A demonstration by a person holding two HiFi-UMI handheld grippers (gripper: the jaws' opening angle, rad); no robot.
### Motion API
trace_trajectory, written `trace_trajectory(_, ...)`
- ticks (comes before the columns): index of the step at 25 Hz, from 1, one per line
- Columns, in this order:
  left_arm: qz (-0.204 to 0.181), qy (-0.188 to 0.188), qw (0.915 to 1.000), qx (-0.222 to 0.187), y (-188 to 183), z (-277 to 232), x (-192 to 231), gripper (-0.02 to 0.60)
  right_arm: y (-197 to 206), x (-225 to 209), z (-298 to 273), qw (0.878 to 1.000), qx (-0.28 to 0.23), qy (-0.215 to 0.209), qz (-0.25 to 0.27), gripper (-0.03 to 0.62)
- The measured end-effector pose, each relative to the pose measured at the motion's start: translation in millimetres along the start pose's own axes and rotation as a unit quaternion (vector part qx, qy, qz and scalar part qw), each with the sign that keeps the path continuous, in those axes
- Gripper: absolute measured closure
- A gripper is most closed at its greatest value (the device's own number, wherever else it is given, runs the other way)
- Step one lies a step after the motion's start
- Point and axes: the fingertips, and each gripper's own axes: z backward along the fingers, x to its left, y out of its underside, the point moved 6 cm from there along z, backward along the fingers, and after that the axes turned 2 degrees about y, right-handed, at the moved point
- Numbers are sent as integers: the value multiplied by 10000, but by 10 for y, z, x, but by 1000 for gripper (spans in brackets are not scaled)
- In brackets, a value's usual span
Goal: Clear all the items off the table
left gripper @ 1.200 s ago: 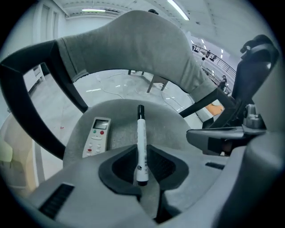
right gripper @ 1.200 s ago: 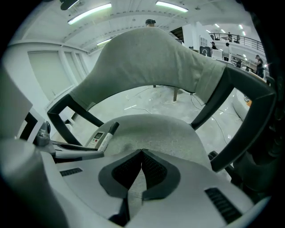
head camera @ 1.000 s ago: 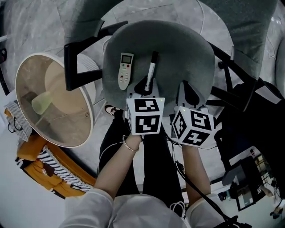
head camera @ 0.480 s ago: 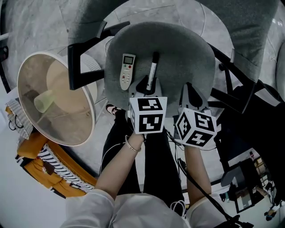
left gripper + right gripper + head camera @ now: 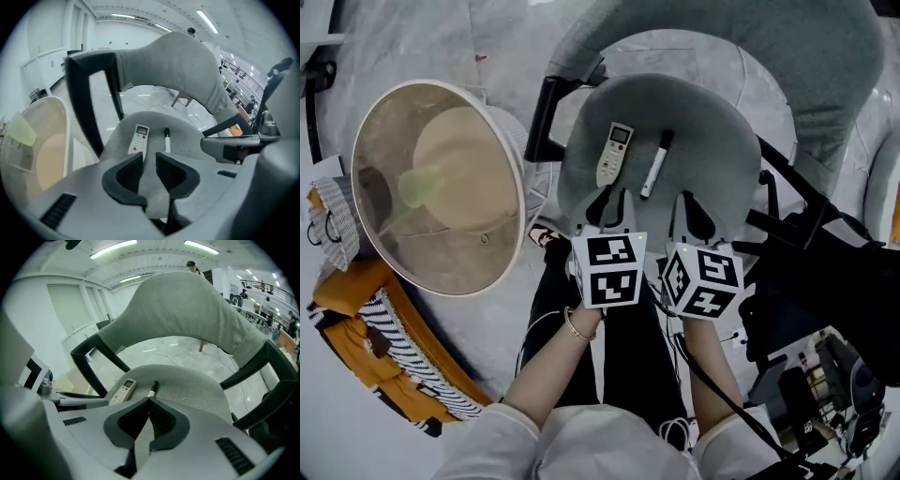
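A white remote and a black-and-white marker lie side by side on the round grey chair seat. My left gripper hovers at the seat's near edge, just short of the remote and the marker. Its jaws stand a little apart and are closing, with nothing between them. My right gripper is beside it on the right, shut and empty. Past its tips lie the marker and the remote.
A large round beige basket stands left of the chair with a pale green cup inside. The chair's grey back and black arm rise behind the seat. An orange striped bag lies at lower left.
My left gripper has drawn back from the marker's near end, and the marker now lies apart from it. The head view has shifted, so the basket shows more fully.
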Motion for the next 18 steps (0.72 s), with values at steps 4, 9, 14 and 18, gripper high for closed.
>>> trace_trajectory(4,549,-393,9969,-401,70,359,437,502,-102,527,-30,9965,-53,-460,690,569)
trace_trajectory(9,1221,-1014,9853,-629,391,1010,1283,532,-22,1520,29,9873,61,-967,1261,569)
trace_trajectory(14,2080,-1630,9607,-850,712,1753,2185,563,-33,2598,183,9674,95,-1565,1989,569)
trace_trajectory(18,2481,-1858,9435,-1172,908,2183,2666,573,-17,3239,193,9470,90,-1891,2596,569)
